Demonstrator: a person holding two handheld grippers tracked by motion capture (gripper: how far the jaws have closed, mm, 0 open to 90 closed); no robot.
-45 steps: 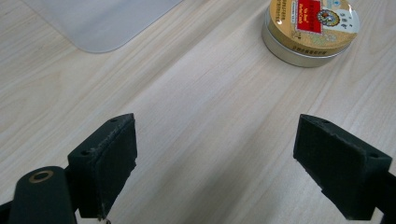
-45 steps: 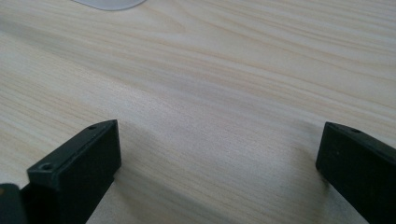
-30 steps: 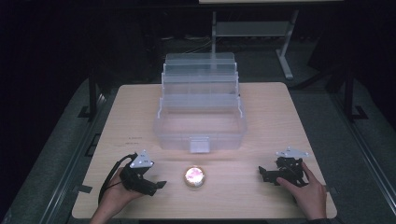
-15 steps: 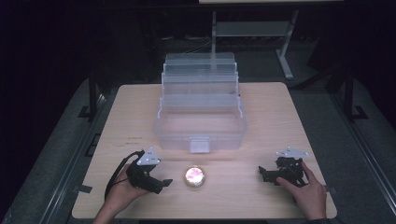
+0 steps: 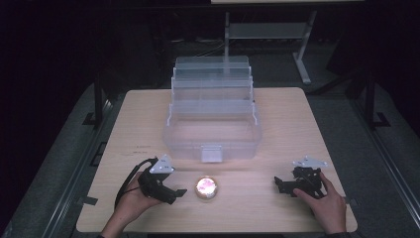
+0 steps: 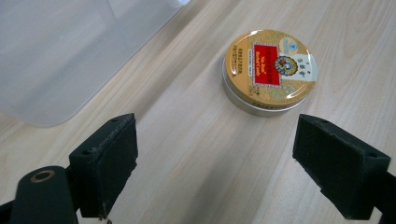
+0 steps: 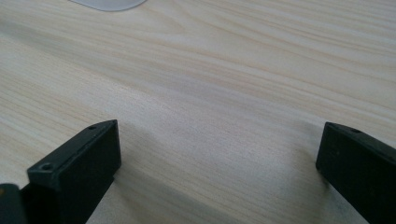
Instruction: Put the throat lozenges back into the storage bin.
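High view: round tin (image 5: pixel 206 187) is sitting on the tabletop (image 5: pixel 287 119), just in front of the clear plastic organizer box (image 5: pixel 212 134). Left gripper (image 5: pixel 174 192) is lying just left of the tin, not touching. Right gripper (image 5: pixel 278 184) is resting well apart at right.

Left gripper view: jaws are standing wide, empty, tin (image 6: pixel 268 71) just ahead, box corner (image 6: pixel 60 56) at upper left.

Right gripper view: jaws are standing wide over bare wood, holding nothing.

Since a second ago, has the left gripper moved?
Yes. The left gripper has edged rightward toward the round tin, judged against the clear box's latch; its fingers stand open.
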